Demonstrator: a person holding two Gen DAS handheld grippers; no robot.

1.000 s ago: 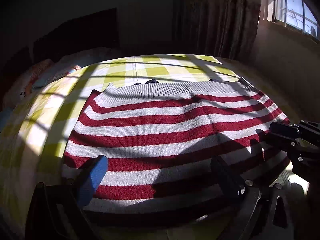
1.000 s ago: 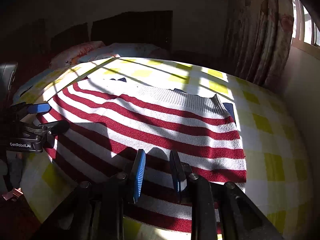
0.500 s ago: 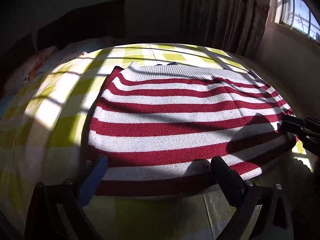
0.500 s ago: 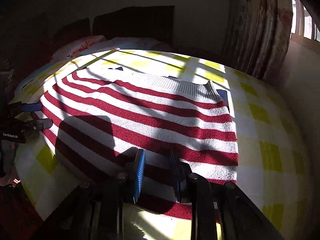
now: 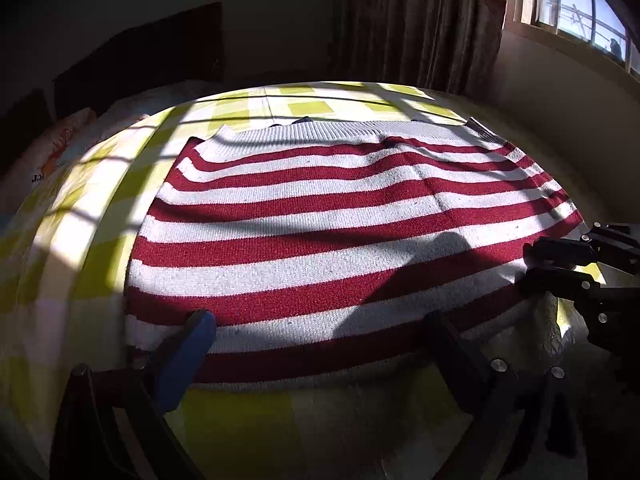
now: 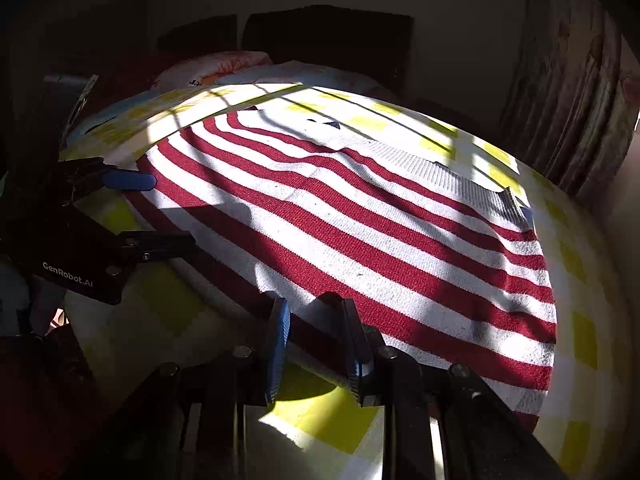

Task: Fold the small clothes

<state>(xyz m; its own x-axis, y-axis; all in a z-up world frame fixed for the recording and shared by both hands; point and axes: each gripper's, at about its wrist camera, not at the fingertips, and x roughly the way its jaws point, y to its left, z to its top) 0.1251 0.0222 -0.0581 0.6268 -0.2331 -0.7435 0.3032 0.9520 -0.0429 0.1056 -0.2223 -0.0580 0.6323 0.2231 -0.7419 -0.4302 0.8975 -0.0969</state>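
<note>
A red and white striped sweater [image 5: 344,220] lies flat on a bed with a yellow checked sheet [image 5: 248,420]; its ribbed grey hem is at the far edge. My left gripper [image 5: 320,332] is open wide, its fingers straddling the near edge of the sweater. In the right wrist view the sweater [image 6: 380,240] spreads ahead. My right gripper [image 6: 316,328] is narrowly open at the sweater's near edge, holding nothing. The right gripper [image 5: 560,264] shows at the sweater's right corner in the left view. The left gripper [image 6: 152,212] shows at the sweater's left side in the right view.
Pillows [image 6: 224,68] lie at the bed's head by a dark headboard [image 6: 328,40]. Curtains [image 5: 420,20] and a window [image 5: 580,4] stand to the right. The sheet [image 6: 320,420] runs bare below the sweater.
Both grippers have pulled back toward the sweater's near edge and lowered. The left gripper stays wide open and the right stays narrowly open. The sweater has not moved.
</note>
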